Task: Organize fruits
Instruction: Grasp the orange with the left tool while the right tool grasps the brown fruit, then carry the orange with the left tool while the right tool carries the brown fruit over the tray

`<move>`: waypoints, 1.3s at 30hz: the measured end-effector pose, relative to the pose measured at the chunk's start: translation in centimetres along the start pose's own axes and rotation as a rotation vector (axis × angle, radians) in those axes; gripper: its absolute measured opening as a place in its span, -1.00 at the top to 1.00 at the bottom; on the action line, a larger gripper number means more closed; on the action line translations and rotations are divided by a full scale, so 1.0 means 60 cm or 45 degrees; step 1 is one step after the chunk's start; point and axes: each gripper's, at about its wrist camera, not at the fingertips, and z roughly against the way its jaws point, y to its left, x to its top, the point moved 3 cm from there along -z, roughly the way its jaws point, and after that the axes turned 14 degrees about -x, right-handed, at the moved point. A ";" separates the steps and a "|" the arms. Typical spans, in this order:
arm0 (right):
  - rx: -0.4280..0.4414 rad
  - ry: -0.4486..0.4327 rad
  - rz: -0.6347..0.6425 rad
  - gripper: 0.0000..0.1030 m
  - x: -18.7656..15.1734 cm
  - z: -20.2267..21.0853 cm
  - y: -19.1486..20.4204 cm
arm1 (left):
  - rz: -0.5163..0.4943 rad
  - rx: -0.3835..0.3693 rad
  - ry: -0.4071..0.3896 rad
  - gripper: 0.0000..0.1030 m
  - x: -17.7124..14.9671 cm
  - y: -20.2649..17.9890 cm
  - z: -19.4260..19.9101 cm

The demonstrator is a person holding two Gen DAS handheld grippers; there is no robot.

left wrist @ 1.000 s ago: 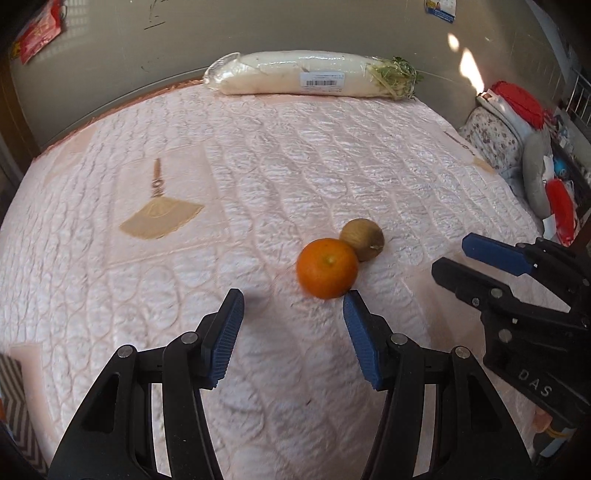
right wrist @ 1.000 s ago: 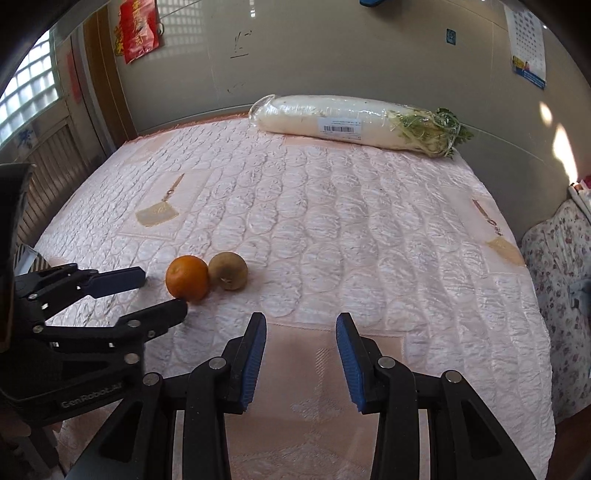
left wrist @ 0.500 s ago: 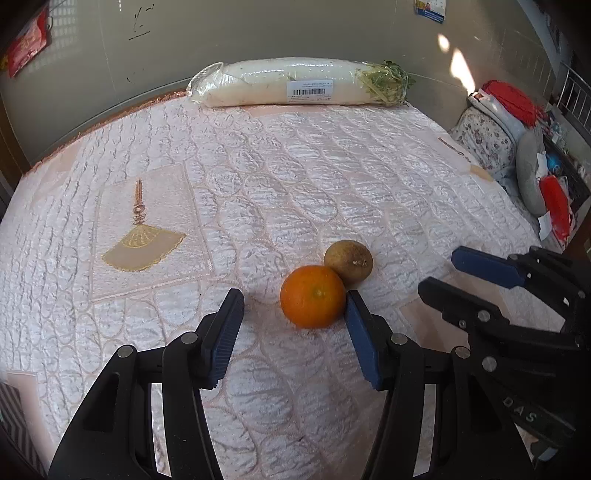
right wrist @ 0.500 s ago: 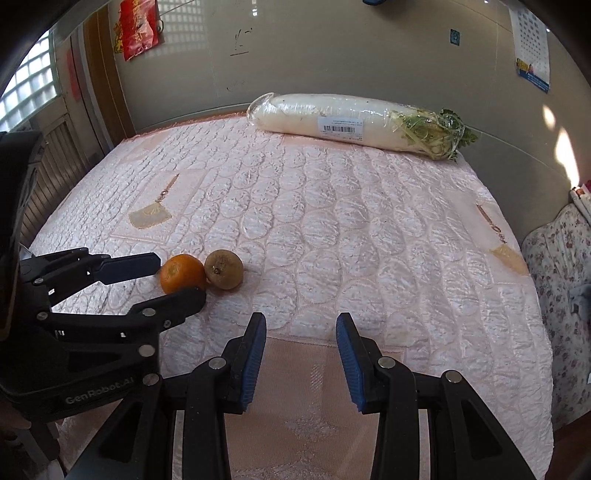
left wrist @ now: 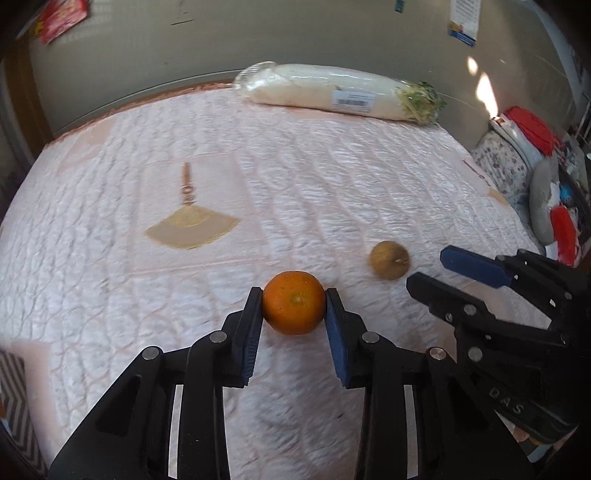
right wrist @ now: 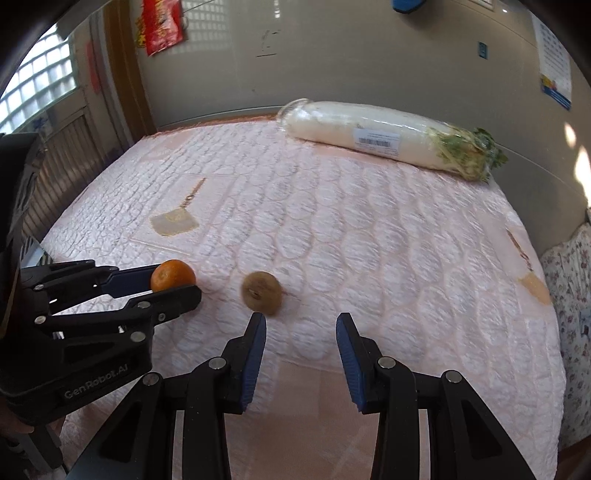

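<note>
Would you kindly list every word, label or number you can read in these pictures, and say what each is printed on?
"GenRobot.AI": on the left gripper body.
"DAS": on the right gripper body.
Barcode label on the wrapped radish: too small to read.
Red wall hanging: characters blurred, unreadable.
Wall notices: too small to read.

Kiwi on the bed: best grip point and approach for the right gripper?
Take the kiwi across its round middle, coming down from above and the near side. The right gripper is open just short of it; the kiwi lies free on the quilt, apart from the orange.
</note>
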 end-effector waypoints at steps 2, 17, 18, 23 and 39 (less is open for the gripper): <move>0.015 -0.005 0.026 0.27 0.008 -0.005 0.014 | 0.018 0.011 -0.006 0.37 -0.009 0.008 0.012; 0.049 -0.045 0.007 0.50 0.009 0.023 0.075 | 0.108 0.126 -0.077 0.37 -0.083 0.053 0.116; 0.056 -0.065 0.012 0.50 0.007 0.037 0.086 | 0.118 0.137 -0.083 0.37 -0.090 0.059 0.128; 0.128 -0.124 0.027 0.50 -0.013 0.095 0.156 | 0.145 0.209 -0.132 0.37 -0.135 0.090 0.195; 0.336 -0.207 0.290 0.49 -0.053 0.206 0.435 | 0.297 0.431 -0.268 0.37 -0.261 0.229 0.381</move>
